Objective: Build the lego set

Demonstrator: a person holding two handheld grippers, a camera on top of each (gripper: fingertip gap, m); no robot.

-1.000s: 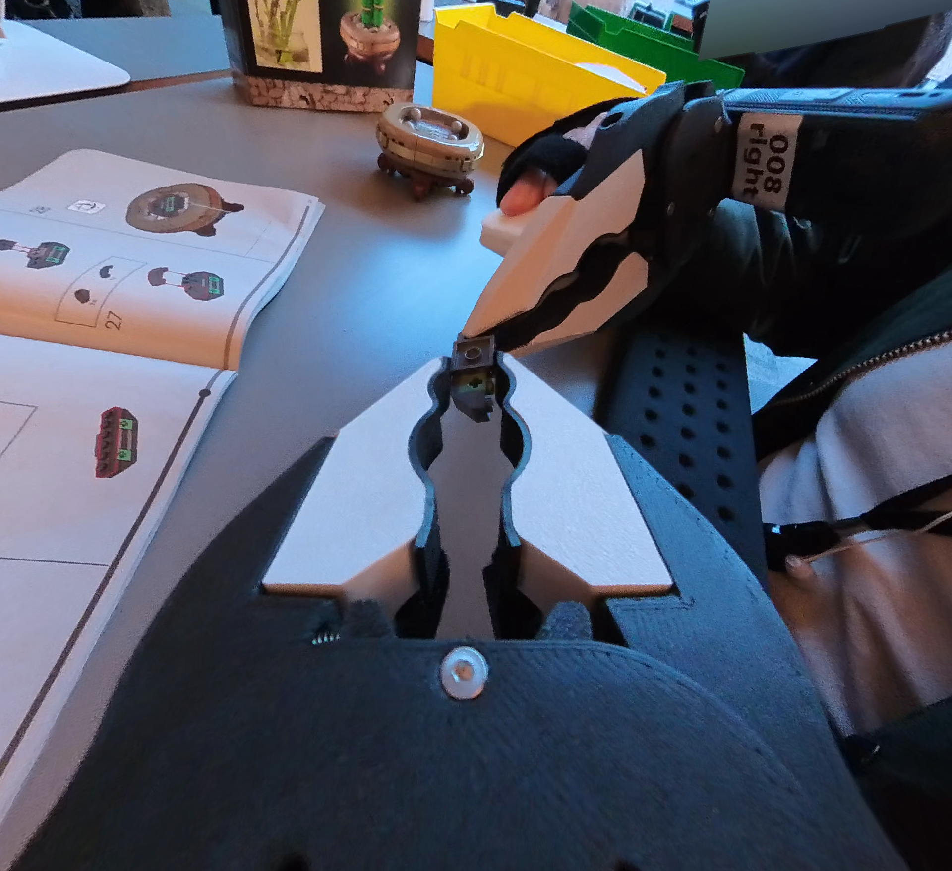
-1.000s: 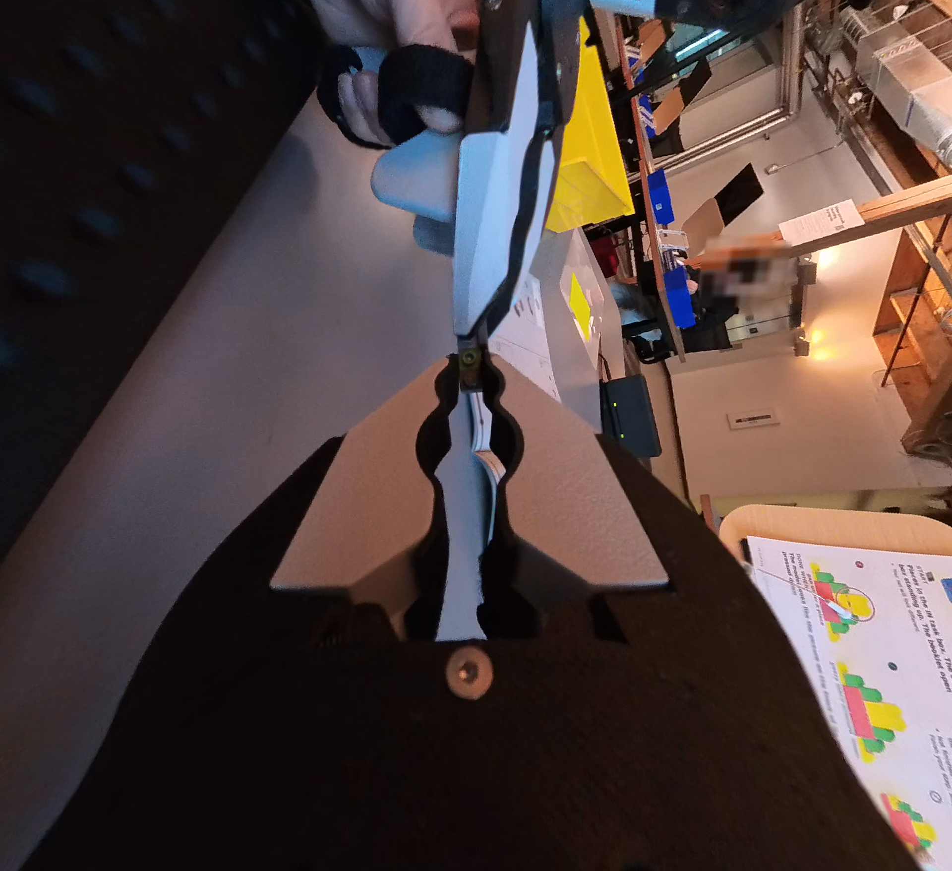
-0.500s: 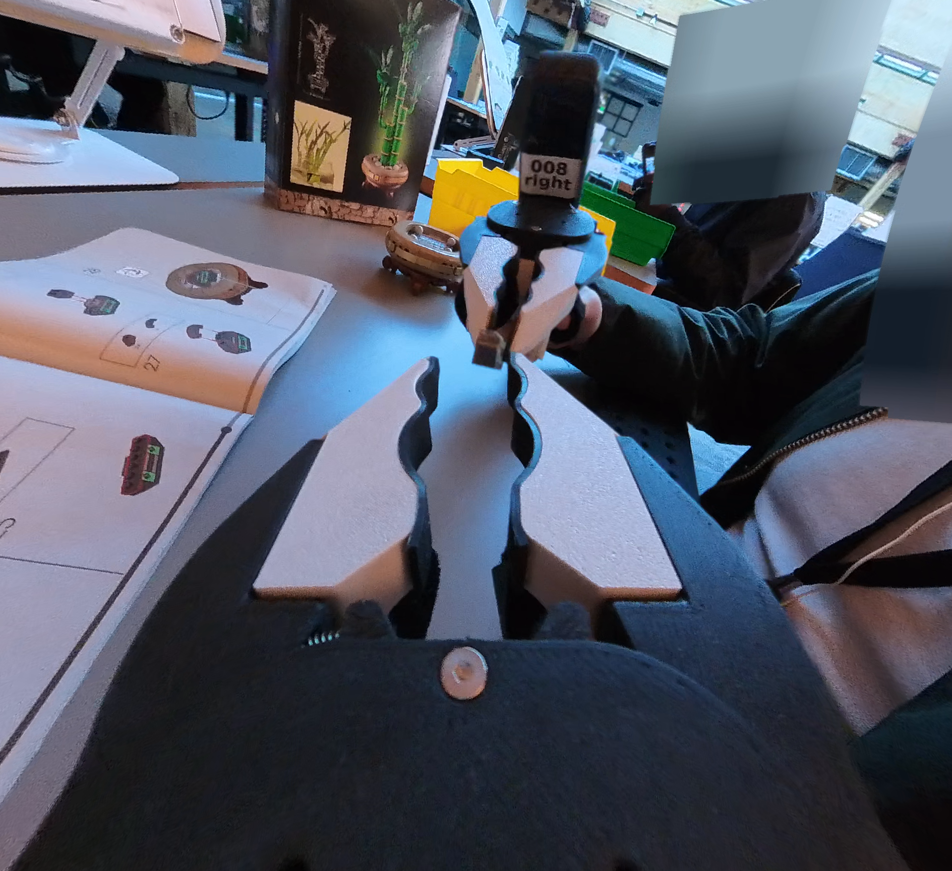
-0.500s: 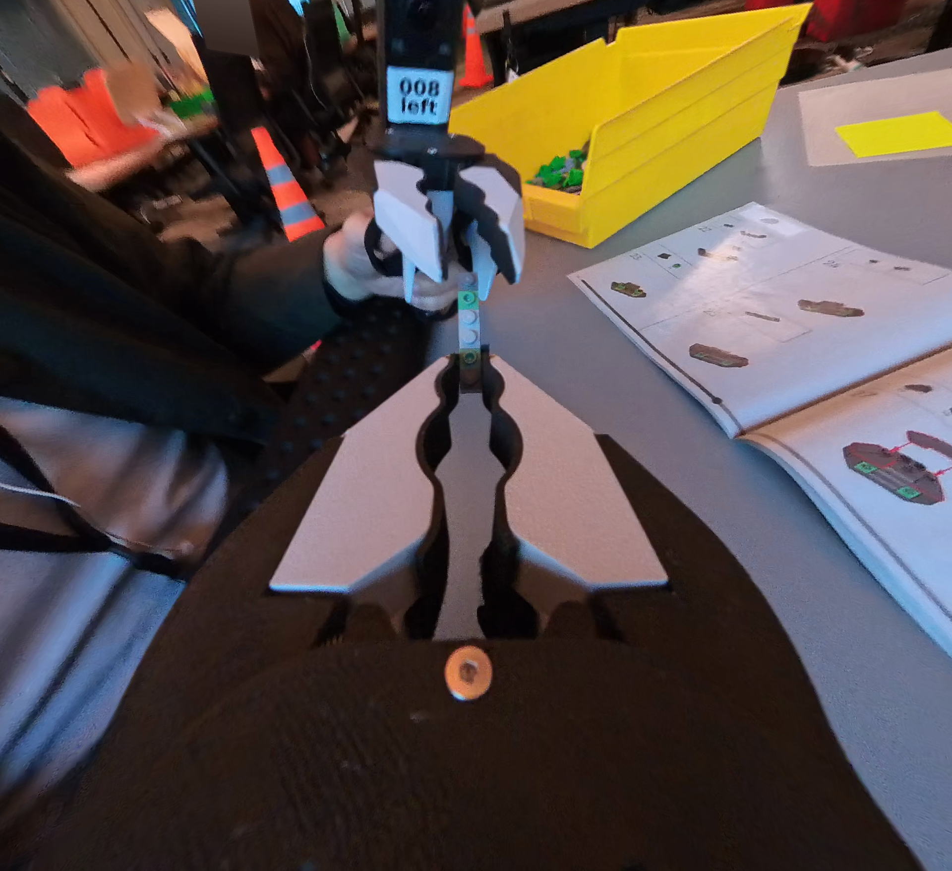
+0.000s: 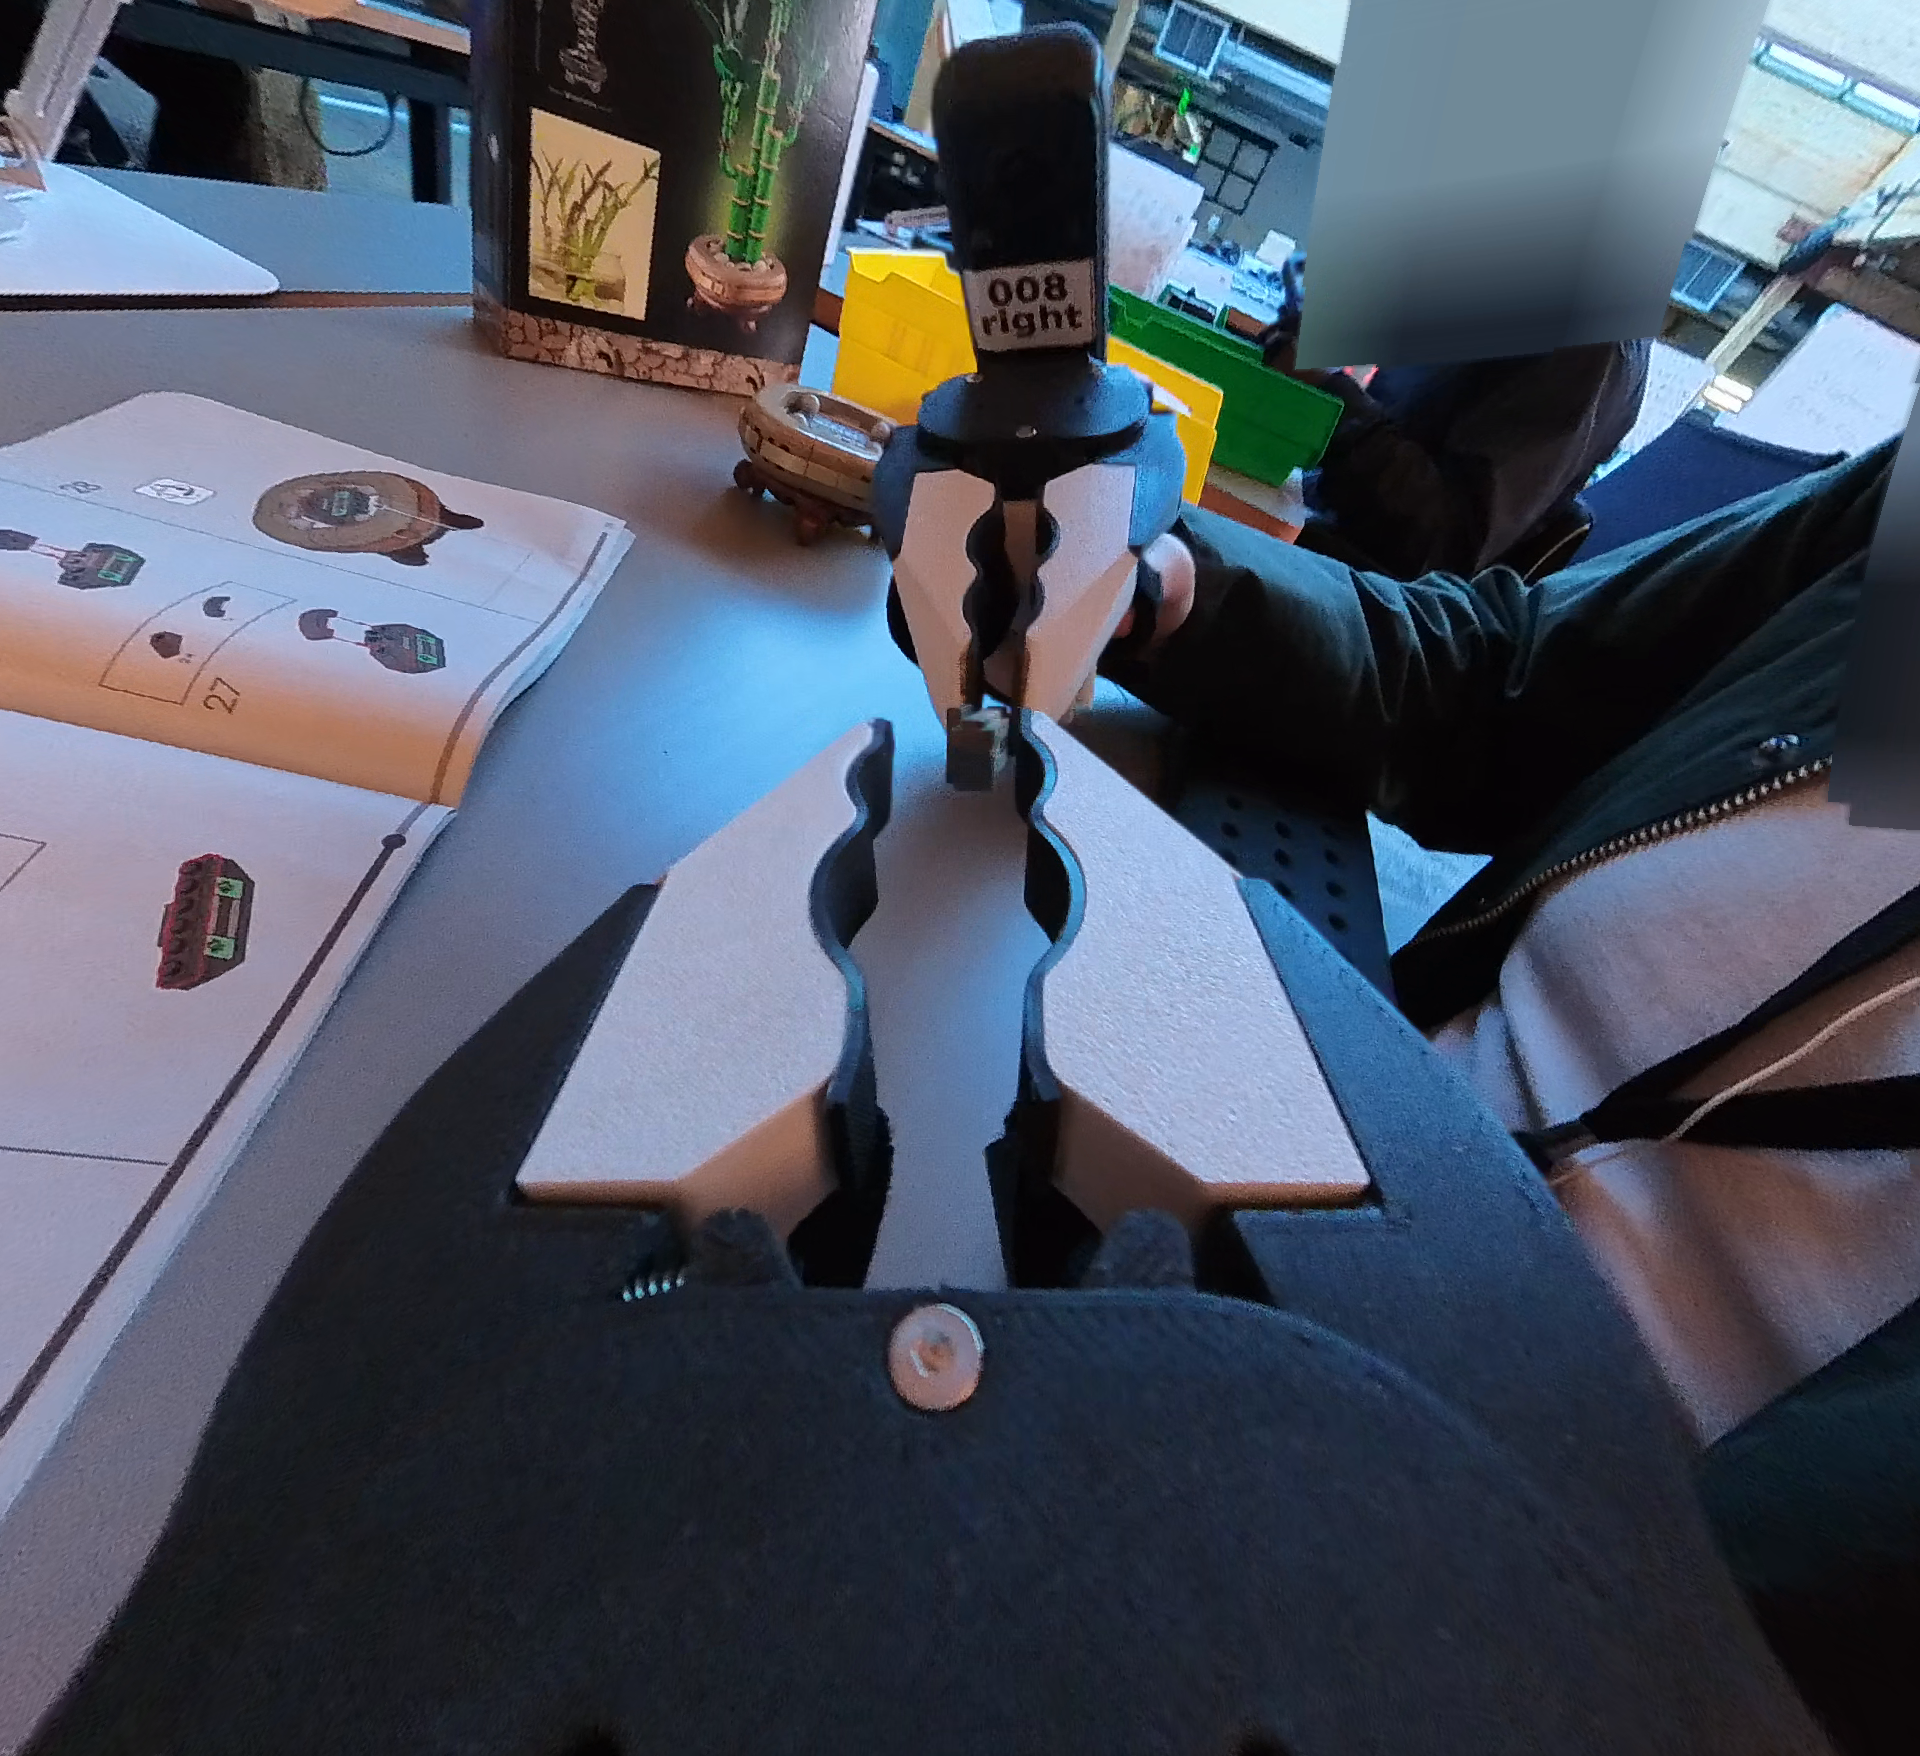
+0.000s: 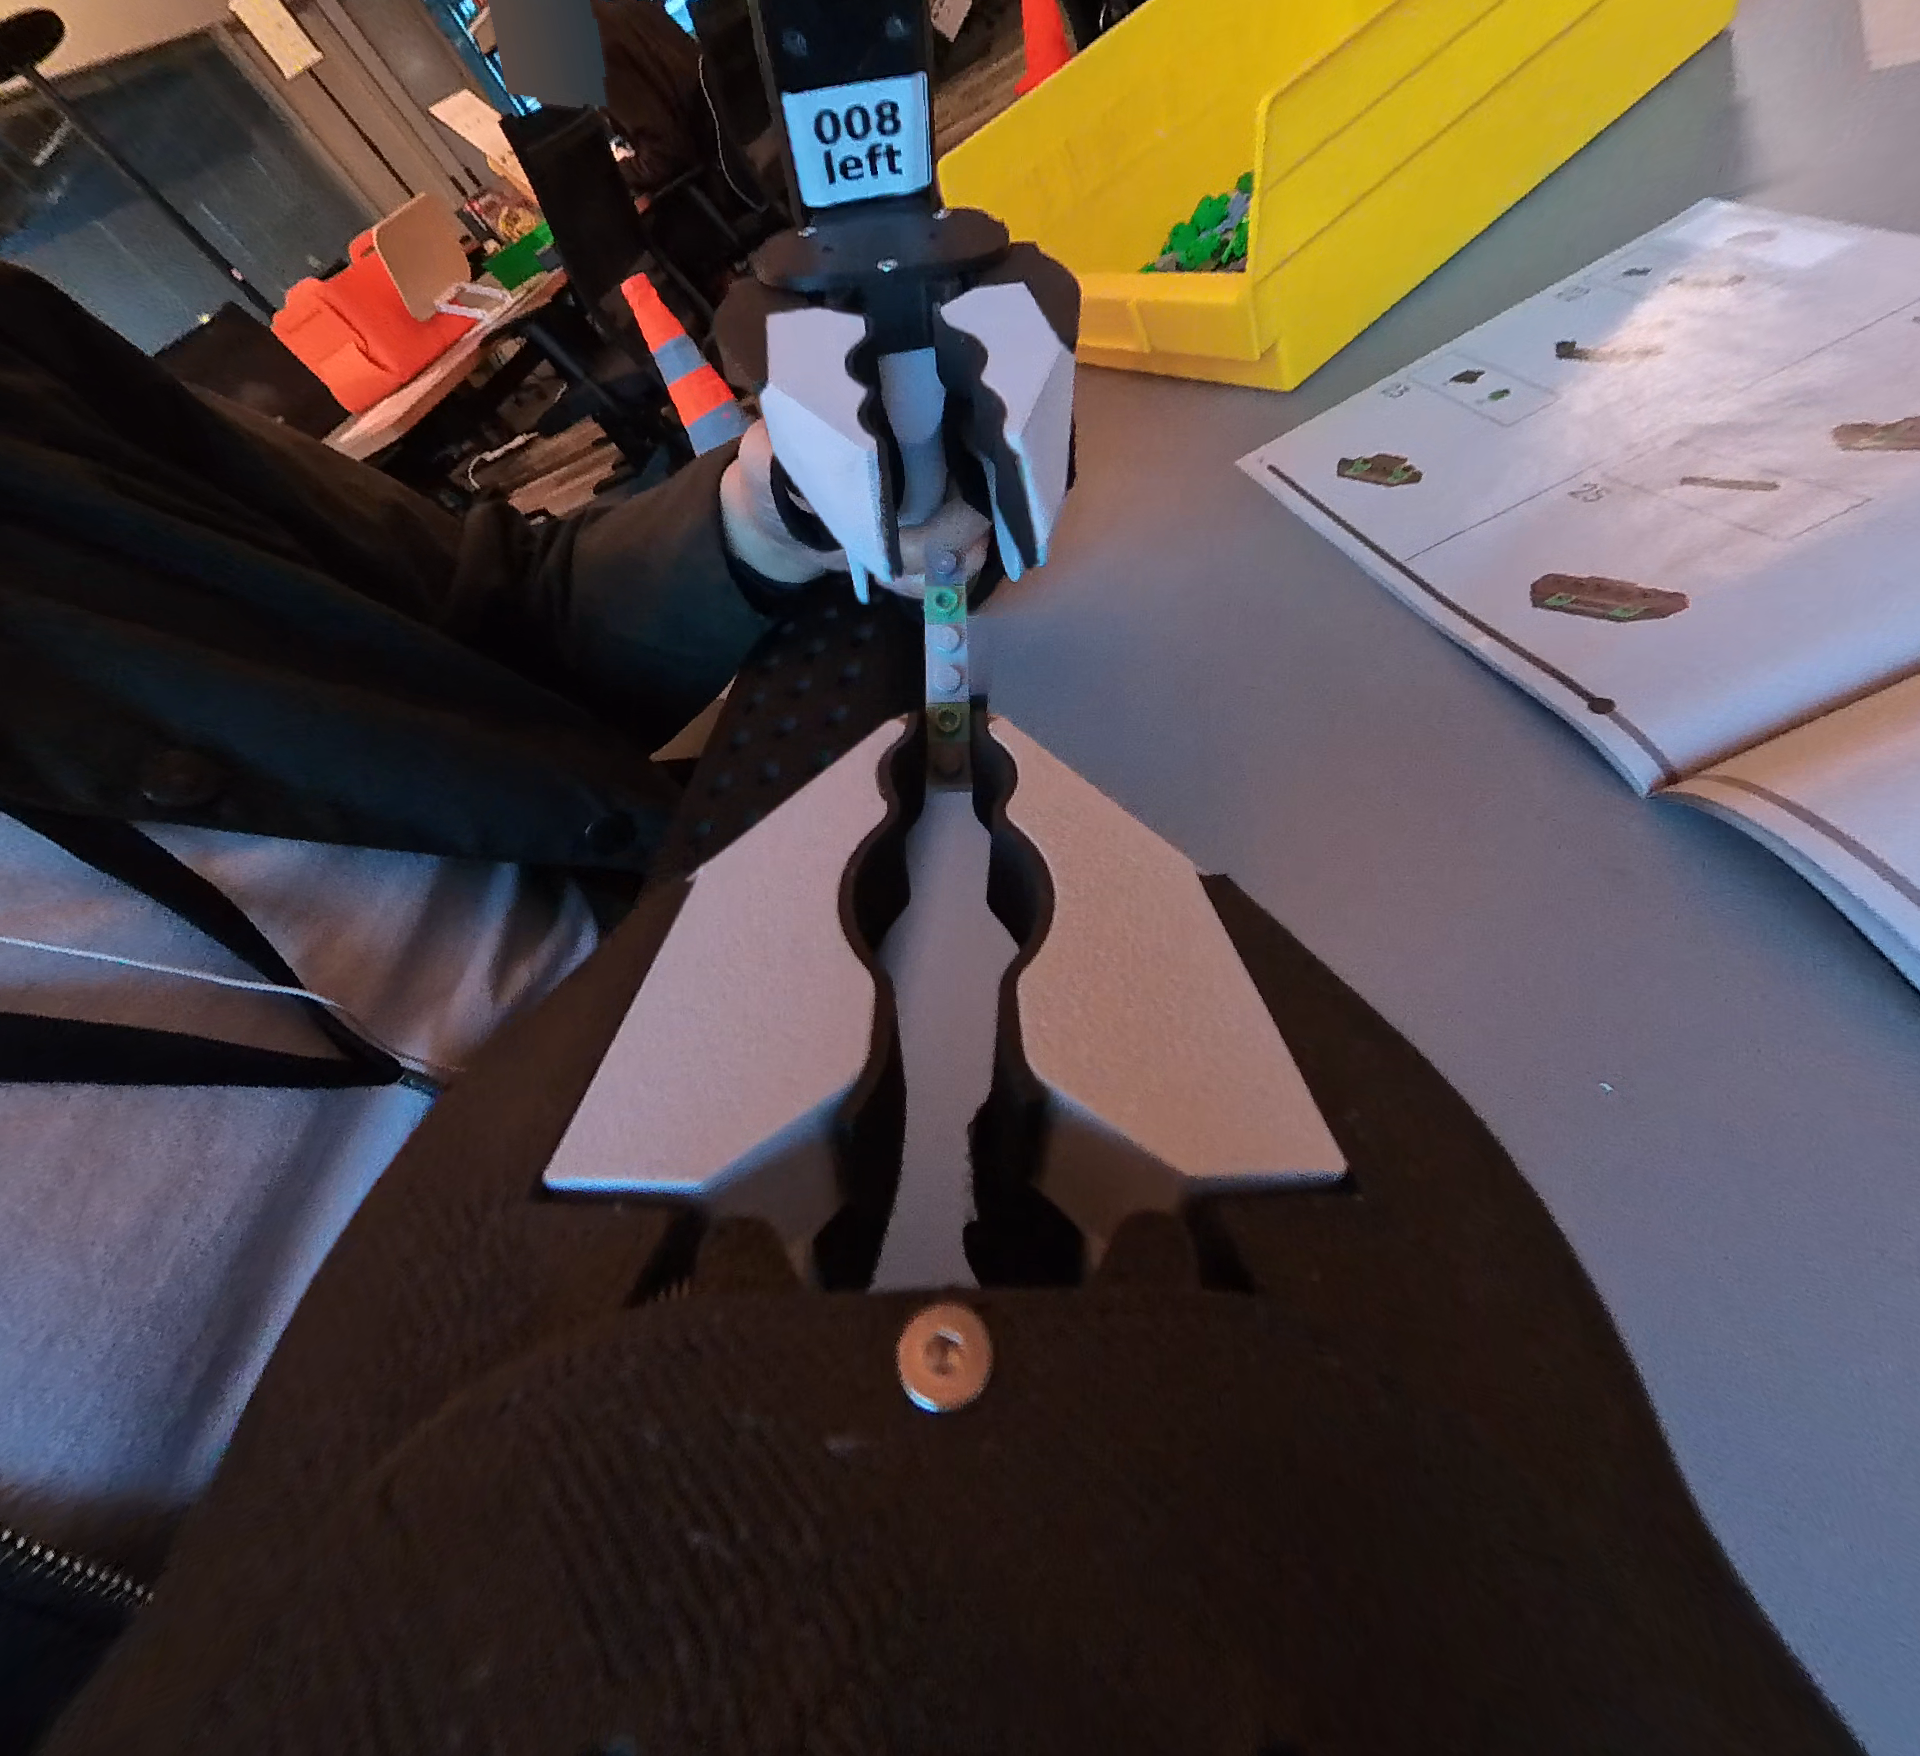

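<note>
My right gripper [image 6: 948, 735] is shut on the brown end of a thin Lego strip [image 6: 945, 657] with grey studs and green tiles. The strip sticks out forward towards my left gripper [image 6: 935, 579], which faces it, open and empty. In the left wrist view the left gripper [image 5: 956, 740] is open. The right gripper [image 5: 982, 704] points down at it and holds the strip [image 5: 974, 756] end-on between the left fingertips, close to the right-hand finger. I cannot tell if they touch. Both are held above the grey table [image 5: 675, 667].
An open instruction booklet [image 5: 260, 667] lies on the left. Behind stand the Lego box [image 5: 665, 148], a tan pot build [image 5: 816, 459], a yellow bin [image 6: 1403, 148] with green pieces and a green bin [image 5: 1247, 397]. A black perforated mat [image 5: 1288, 875] and the person's body are close by. Less than 4 cm separates the two grippers' tips.
The left gripper, which was shut on the piece tip to tip with the right, has opened and let go. The right gripper has turned upright and keeps the strip.
</note>
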